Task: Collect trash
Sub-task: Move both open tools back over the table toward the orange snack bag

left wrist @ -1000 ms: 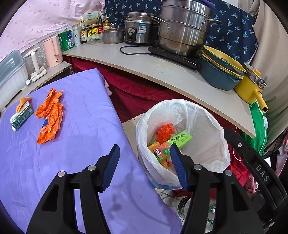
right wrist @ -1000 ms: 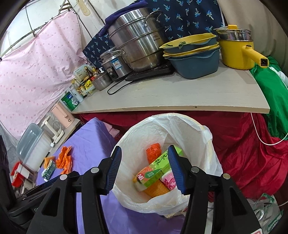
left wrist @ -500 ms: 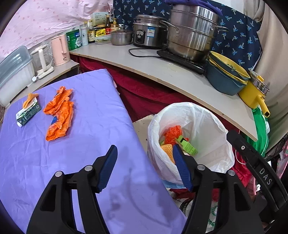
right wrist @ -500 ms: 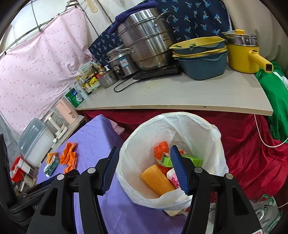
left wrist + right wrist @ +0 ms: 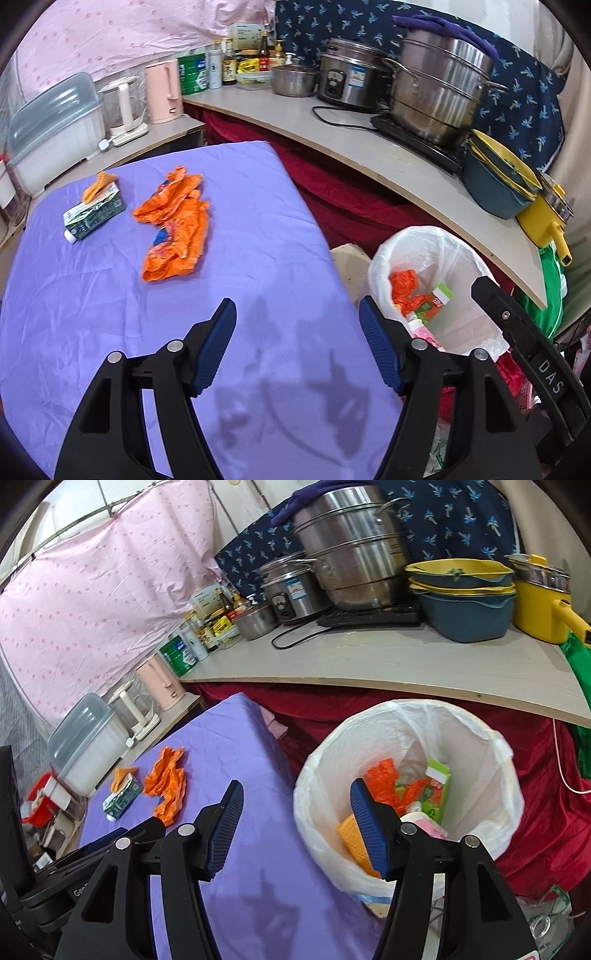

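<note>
Both tongs are empty, jaws standing apart with nothing between the pads. Left gripper (image 5: 297, 345) hangs over the purple cloth (image 5: 110, 332), its jaws having just been opening, only bare cloth and shadow under the gap. Right gripper (image 5: 297, 825) straddles the cloth's edge: left pad over purple, right pad over the bin's near rim, jaws set apart a little less widely than the left pair, also having opened a bit.

Left to right in the left wrist view: small green-and-white carton (image 5: 94, 215) lies flat at the far left of the cloth, an orange scrap (image 5: 99, 183) touching its far end. Just right of it, apart from it, the crumpled orange wrapper (image 5: 173, 223). Both lie well ahead of the left gripper and left of its gap, neither touched. Right of the cloth, lower down, stands the white-lined trash bin (image 5: 472, 328), beside the left gripper's right pad. Inside are orange plastic (image 5: 404, 290), a green box (image 5: 439, 295) and a pink-printed packet (image 5: 424, 332).

Right wrist view gives the same order: carton (image 5: 122, 799), wrapper (image 5: 166, 784) far left and ahead, bin (image 5: 314, 812) to the right, with a yellow waffled piece (image 5: 352, 836) near the right pad.

Counter (image 5: 388, 162) with pots runs behind.
</note>
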`<state>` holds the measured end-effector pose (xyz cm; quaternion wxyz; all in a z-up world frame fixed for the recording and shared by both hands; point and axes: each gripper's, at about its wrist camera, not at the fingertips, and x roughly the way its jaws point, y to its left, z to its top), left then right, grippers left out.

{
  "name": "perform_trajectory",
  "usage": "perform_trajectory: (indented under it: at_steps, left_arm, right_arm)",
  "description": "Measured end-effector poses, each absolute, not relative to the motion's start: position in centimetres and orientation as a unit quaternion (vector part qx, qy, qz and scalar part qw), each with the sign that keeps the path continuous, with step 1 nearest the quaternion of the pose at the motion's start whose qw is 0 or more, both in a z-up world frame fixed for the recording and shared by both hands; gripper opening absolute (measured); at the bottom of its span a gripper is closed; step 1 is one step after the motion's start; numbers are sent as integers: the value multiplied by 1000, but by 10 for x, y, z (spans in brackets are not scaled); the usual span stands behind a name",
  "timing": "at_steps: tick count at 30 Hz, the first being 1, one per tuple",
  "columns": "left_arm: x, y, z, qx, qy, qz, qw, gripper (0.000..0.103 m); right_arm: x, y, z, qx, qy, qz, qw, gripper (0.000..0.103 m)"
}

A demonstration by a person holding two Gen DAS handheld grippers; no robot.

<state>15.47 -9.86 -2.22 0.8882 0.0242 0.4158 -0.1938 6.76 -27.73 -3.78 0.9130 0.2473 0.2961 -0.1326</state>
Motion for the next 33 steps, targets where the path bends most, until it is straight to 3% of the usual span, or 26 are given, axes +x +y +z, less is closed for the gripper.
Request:
perform_trajectory:
  at_steps: [23, 27, 33]
  left_arm:
    - [216, 60, -37, -17, 416, -81, 905, 68]
    - [229, 86, -41, -5, 411, -62, 910, 75]
    - [253, 120, -49, -9, 412, -40, 910, 76]
  right_arm:
    - [156, -152, -48, 197, 347, -44, 916, 58]
    - [173, -135, -56, 196, 359, -34, 912, 58]
    - [203, -116, -75, 197, 380, -24, 903, 58]
